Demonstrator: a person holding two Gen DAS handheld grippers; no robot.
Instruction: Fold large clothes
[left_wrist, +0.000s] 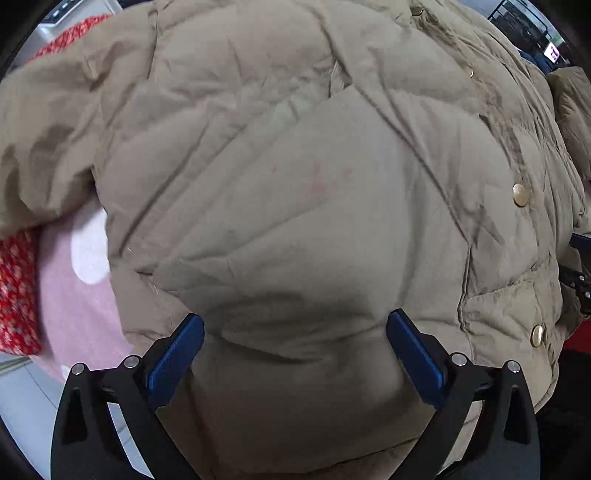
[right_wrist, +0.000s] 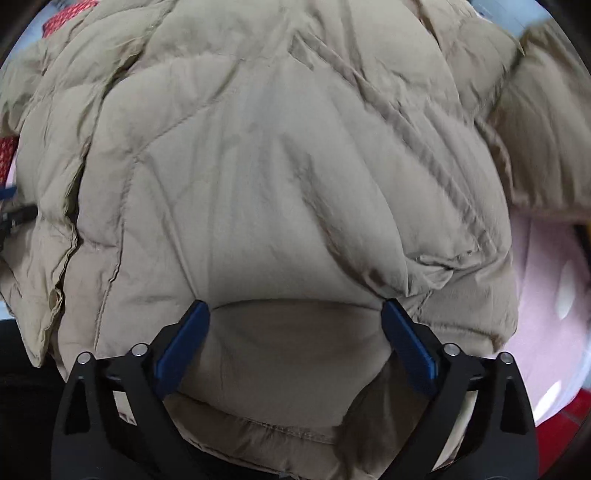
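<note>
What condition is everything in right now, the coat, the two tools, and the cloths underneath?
Coat: puffy, rumpled, snap buttons undone.
Left tool: open, pressed against coat.
Right tool: open, coat bulging between fingers.
Pink cloth: lying under coat.
Red cloth: partly covered by coat.

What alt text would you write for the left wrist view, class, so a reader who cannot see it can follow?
A puffy beige quilted jacket with brass snap buttons fills the view, bulging between the wide-open blue-padded fingers of the left gripper. A pink cloth and a red patterned fabric show at the left edge.
</note>
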